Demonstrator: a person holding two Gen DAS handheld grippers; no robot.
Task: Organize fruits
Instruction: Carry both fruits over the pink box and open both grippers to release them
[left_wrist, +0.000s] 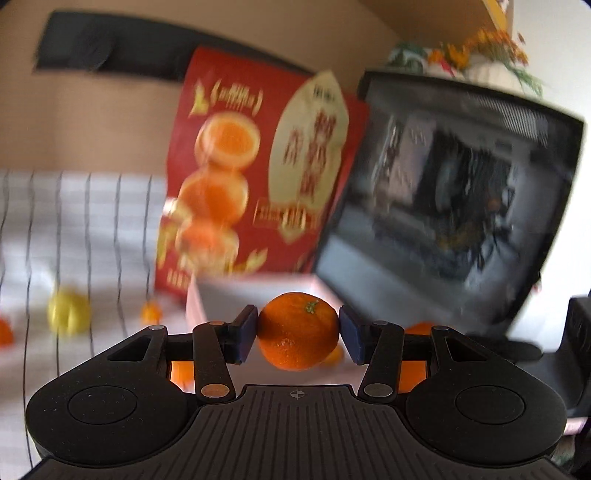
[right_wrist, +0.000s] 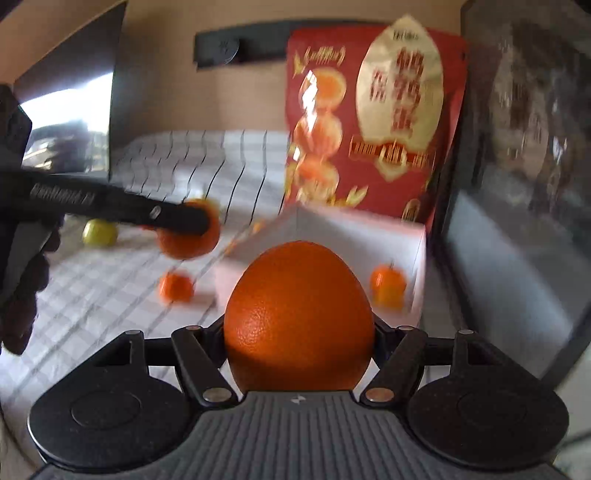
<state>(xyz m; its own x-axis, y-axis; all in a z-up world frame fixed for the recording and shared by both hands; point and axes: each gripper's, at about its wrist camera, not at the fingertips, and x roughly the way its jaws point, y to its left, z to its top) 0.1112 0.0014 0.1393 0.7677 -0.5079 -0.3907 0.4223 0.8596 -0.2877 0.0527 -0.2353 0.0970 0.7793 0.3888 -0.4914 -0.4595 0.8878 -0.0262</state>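
My left gripper (left_wrist: 298, 332) is shut on a small tangerine (left_wrist: 297, 331) with a green stem and holds it above the near edge of a white box (left_wrist: 255, 291). My right gripper (right_wrist: 299, 332) is shut on a large orange (right_wrist: 298, 317) that hides its fingertips. In the right wrist view the left gripper (right_wrist: 201, 221) comes in from the left with its tangerine (right_wrist: 188, 236), left of the white box (right_wrist: 332, 229). One small tangerine (right_wrist: 388, 284) lies inside the box. Another tangerine (right_wrist: 176, 287) lies on the cloth beside the box.
A checked white cloth (right_wrist: 110, 295) covers the table. A yellow-green fruit (left_wrist: 69, 312) (right_wrist: 99, 232) and more tangerines (left_wrist: 150, 311) lie on it to the left. A red printed carton (left_wrist: 258, 166) (right_wrist: 369, 118) stands behind the box. A dark glass-fronted appliance (left_wrist: 461, 206) (right_wrist: 517, 184) stands on the right.
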